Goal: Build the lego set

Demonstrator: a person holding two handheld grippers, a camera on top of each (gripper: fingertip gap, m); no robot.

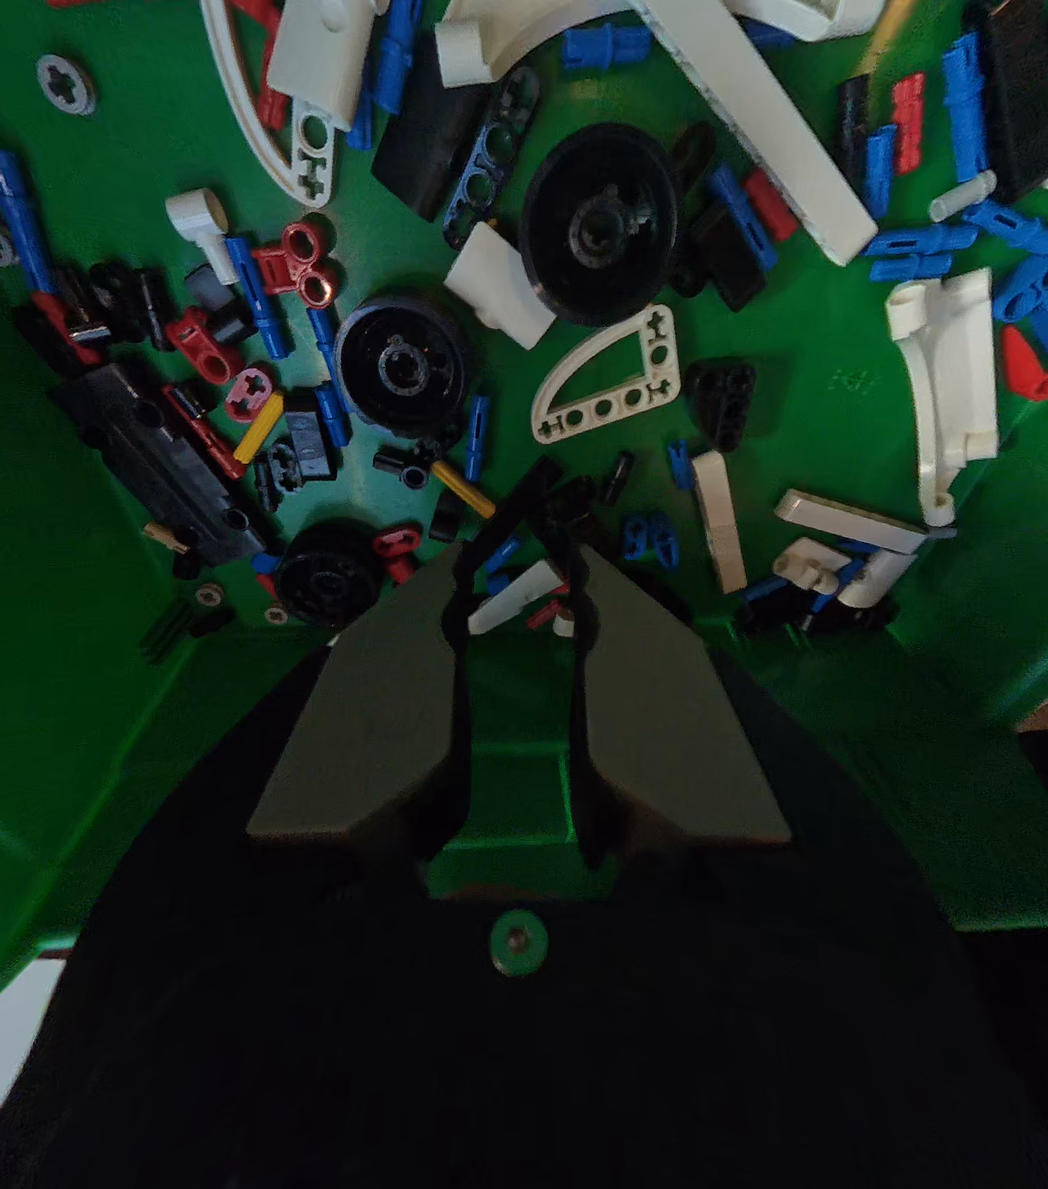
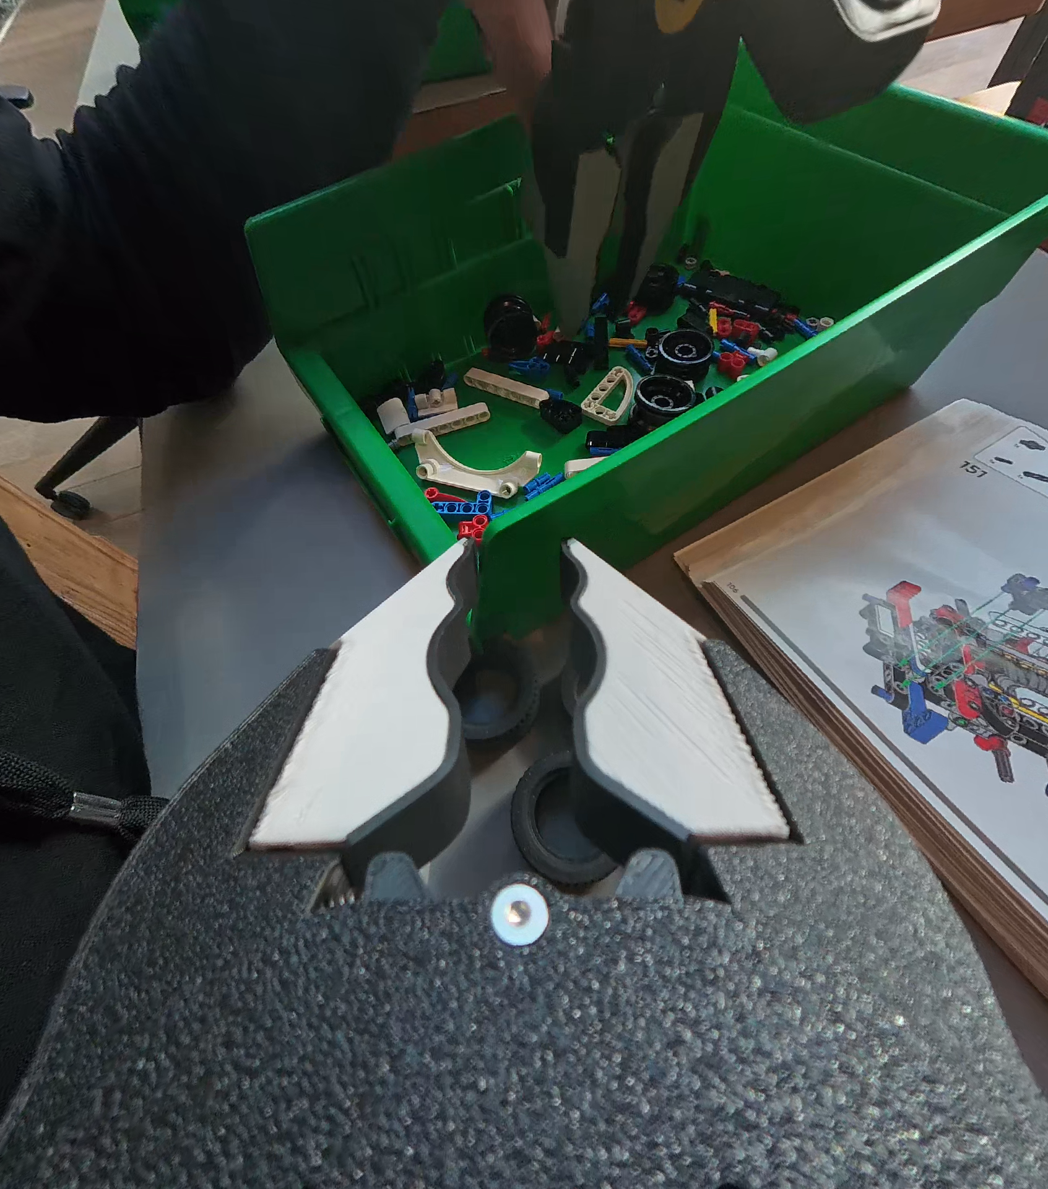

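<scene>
**Left fingers down in the parts bin, right fingers waiting outside it**

Left wrist view: the left gripper (image 1: 521, 566) reached into the green bin (image 1: 122, 740), its fingers (image 1: 379, 695) apart with nothing clamped. A black beam (image 1: 518, 498) lay just beyond the tips toward 12 o'clock, its long axis running from 7 to 1 o'clock; a white piece (image 1: 511, 595) sat between the tips. Which one was wanted I could not tell. Right wrist view: the right gripper (image 2: 518, 547) hovered over the desk (image 2: 264, 579), fingers apart and empty, above two black tyres (image 2: 563, 827). The bin lay toward 12 o'clock, the instruction booklet (image 2: 894, 740) at 3 o'clock. The left gripper was plainly nearer the loose parts.
</scene>
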